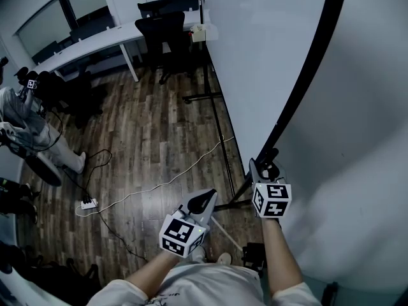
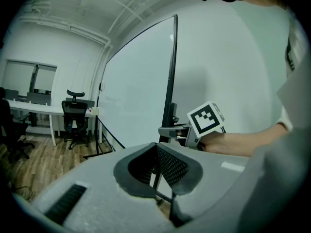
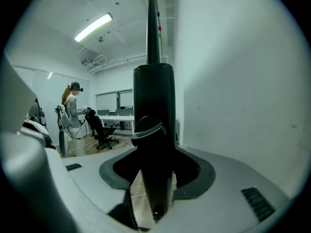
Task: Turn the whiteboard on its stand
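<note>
Right tool (image 1: 263,166): jaws spread, straddling the black upright edge (image 3: 153,130) of the whiteboard (image 1: 255,56) without clamping it. The edge runs vertically and the panel extends straight ahead of this tool. My left tool (image 1: 205,200), pressed together and empty, sits to its left, clear of the board.
</note>
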The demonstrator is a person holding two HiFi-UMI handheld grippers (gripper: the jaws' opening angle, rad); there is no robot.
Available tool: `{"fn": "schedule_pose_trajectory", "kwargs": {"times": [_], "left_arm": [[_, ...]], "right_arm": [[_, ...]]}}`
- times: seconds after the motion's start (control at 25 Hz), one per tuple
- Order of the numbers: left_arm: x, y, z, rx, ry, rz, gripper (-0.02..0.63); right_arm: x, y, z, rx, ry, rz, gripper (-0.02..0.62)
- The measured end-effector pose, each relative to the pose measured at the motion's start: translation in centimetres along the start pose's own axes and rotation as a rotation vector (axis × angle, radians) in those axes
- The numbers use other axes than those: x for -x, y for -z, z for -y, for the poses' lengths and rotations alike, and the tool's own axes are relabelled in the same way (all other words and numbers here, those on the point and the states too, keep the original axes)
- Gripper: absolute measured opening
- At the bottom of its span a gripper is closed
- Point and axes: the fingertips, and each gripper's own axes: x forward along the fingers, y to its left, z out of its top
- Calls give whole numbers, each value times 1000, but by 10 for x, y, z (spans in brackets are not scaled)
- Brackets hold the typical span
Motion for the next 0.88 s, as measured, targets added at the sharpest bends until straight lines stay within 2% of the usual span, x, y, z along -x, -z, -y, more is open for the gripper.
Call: {"fn": "schedule_pose_trajectory", "kwargs": {"times": [0.44,0.88], "left_arm": [[12,2,9,0,6,-1,11],[22,4,23,1,24,4,11]], "right_arm": [[12,1,1,14,14,-7,189],[49,10,-9,15,15,-19,189]]}}
